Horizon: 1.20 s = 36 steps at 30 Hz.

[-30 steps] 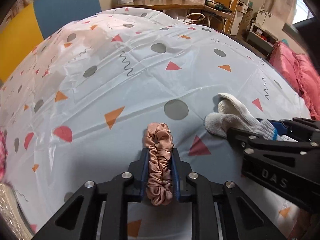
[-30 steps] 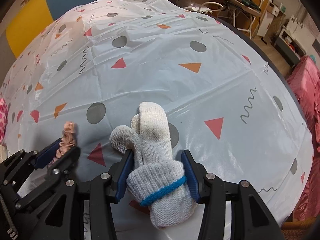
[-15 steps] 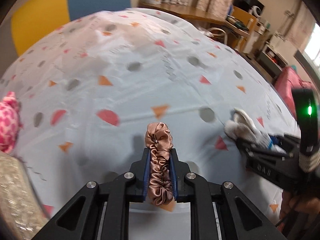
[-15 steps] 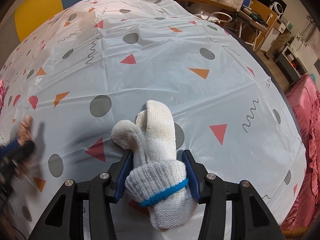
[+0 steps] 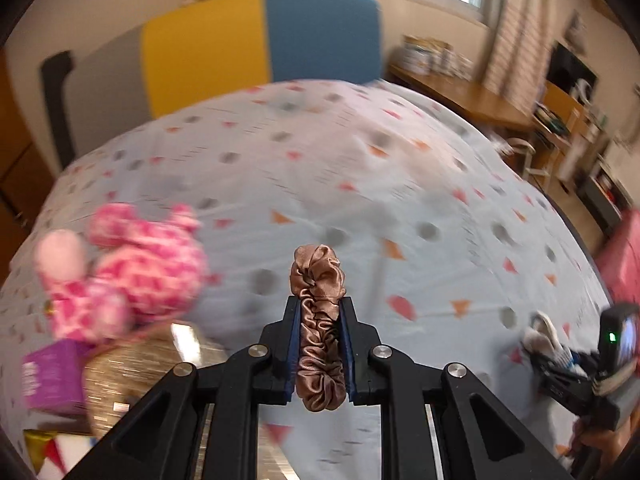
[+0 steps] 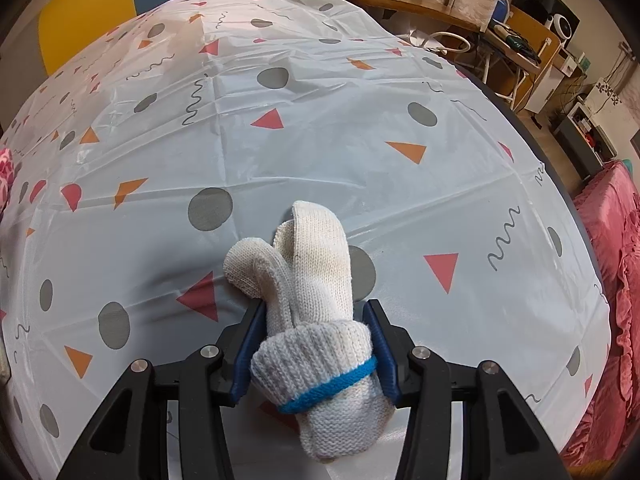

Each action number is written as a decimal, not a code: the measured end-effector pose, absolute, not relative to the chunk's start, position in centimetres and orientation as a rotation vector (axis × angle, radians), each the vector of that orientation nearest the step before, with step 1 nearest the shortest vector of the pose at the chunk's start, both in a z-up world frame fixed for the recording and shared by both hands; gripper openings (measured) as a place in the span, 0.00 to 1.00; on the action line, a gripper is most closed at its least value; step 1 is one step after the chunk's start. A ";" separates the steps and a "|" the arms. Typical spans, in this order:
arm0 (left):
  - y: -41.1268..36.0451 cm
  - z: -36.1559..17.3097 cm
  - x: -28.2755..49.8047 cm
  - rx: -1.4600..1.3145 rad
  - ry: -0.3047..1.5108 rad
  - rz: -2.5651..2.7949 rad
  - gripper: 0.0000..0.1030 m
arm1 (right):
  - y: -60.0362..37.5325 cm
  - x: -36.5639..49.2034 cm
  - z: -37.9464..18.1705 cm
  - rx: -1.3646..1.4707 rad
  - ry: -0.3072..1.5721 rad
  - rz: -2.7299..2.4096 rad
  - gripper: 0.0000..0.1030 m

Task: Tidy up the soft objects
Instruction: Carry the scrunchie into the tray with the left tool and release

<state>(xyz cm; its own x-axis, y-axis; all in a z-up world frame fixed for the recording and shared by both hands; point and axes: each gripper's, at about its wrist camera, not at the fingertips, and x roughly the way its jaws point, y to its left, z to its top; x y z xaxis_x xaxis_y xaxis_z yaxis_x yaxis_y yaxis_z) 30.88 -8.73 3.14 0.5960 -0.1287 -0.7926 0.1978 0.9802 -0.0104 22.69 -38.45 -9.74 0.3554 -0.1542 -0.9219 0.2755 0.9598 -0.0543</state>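
Your left gripper (image 5: 320,312) has its blue pads clamped on a rose-brown satin scrunchie (image 5: 320,320), which stands upright between them, its ruffled top poking out past the fingertips and its lower loop hanging behind the pads. It is held up off the tablecloth (image 5: 360,184) — pale blue, dotted with grey circles and orange and red triangles. To the left of that gripper lies a pink-and-white plush toy (image 5: 124,272), and nearer you sit a glittery gold container (image 5: 132,364) and a purple box (image 5: 52,376), all blurred. At the far right edge of the left wrist view your right gripper (image 5: 560,364) shows small, with white cloth in it.

Your right gripper (image 6: 312,316) is closed on a bundle of white knit gloves (image 6: 316,280) — the pads press the folded cuff with its blue band from both sides, and the glove fingers reach forward onto the tablecloth (image 6: 400,100). A pink ruffled cloth (image 6: 624,280) lies beyond the table's right edge.
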 end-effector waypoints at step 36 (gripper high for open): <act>18.7 3.3 14.5 -0.142 0.848 0.157 0.17 | -37.2 22.2 -9.8 0.042 1.154 -0.268 0.48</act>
<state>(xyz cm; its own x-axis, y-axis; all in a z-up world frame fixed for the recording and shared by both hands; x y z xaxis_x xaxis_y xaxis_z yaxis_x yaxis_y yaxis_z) 14.54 18.67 3.26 0.6515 0.0809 -0.7543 -0.1942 0.9790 -0.0627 22.16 -37.16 -9.85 0.3765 -0.1878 -0.9072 0.2312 0.9673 -0.1042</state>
